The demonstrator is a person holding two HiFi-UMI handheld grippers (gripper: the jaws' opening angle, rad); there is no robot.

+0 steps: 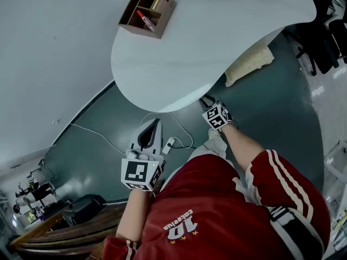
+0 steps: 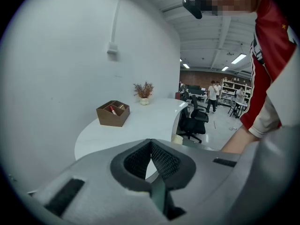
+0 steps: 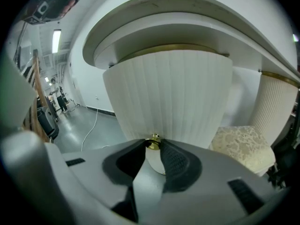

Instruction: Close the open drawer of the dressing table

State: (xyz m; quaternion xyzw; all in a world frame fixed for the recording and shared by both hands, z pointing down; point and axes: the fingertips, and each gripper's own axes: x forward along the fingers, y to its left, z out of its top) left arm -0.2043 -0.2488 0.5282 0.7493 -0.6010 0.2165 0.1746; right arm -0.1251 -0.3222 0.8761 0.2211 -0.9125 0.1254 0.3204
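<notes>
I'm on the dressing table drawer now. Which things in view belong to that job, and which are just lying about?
In the job: fluted drawer front; its gold knob; right tool, closed on that knob; dressing table.

Lying about: wooden organizer on the tabletop; cushioned stool; floor cable; left tool, shut and empty.

The head view looks steeply down from above the person onto the white tabletop [image 1: 217, 42], with the left gripper [image 1: 158, 121] and the right gripper [image 1: 205, 99] by its near edge. The left gripper view looks across the tabletop toward the far room and shares the wooden box [image 1: 147, 13] with the head view. The right gripper view sits low, very near the ribbed drawer front [image 3: 173, 93], jaws at the gold knob [image 3: 153, 142], facing up under the tabletop. It shares the cushioned stool [image 1: 249, 64] with the head view.
</notes>
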